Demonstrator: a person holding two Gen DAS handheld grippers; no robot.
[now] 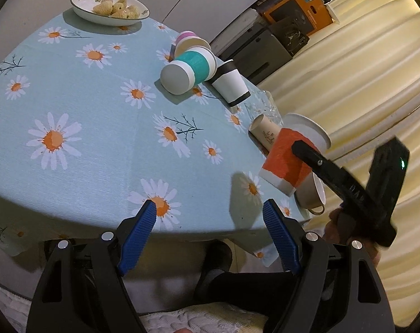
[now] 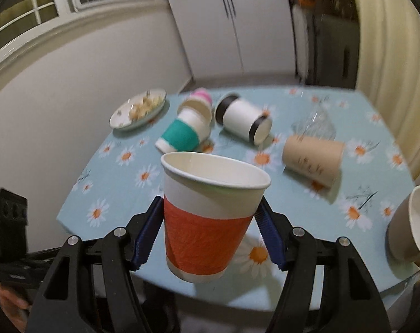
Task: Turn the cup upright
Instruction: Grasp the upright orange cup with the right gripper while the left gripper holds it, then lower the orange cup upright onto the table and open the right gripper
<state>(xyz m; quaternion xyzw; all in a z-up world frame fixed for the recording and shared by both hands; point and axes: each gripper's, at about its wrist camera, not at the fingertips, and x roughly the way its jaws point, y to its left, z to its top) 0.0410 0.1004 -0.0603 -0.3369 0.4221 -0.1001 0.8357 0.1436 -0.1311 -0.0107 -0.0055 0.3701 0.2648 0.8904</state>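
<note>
The orange cup (image 2: 207, 216) sits right between the two blue fingers (image 2: 147, 236) of the right gripper (image 2: 210, 233). The fingers squeeze its orange band from both sides, so the gripper has a firm hold on it. The cup is up in the air, above the near edge of the table (image 2: 265, 285), and does not touch the cloth. Its open mouth points up and its white bottom points down, with only a small lean.

From the other gripper's camera, the same orange cup (image 1: 289, 156) hangs off to the right, with a black finger of the right gripper (image 1: 307, 152) across its side.

The left gripper (image 1: 210, 216) hangs over the near table edge (image 1: 71, 105). Its blue fingers (image 1: 139, 234) stand wide apart and hold nothing.

Past the orange cup, farther from the right gripper, more cups lie on their sides on the daisy cloth. A teal cup (image 2: 182, 133) lies ahead and a bit left. A pink cup (image 2: 200, 95) lies behind it. A white cup with black bands (image 2: 242, 119) lies straight ahead. A tan cup (image 2: 312, 159) lies ahead to the right, and a clear glass thing (image 2: 315, 122), blurry, sits behind it. Far to the right, a grey mug (image 2: 407, 224) lies near the table edge. Far ahead on the left sits a plate (image 2: 121, 119) with snacks (image 2: 144, 105) on it.
</note>
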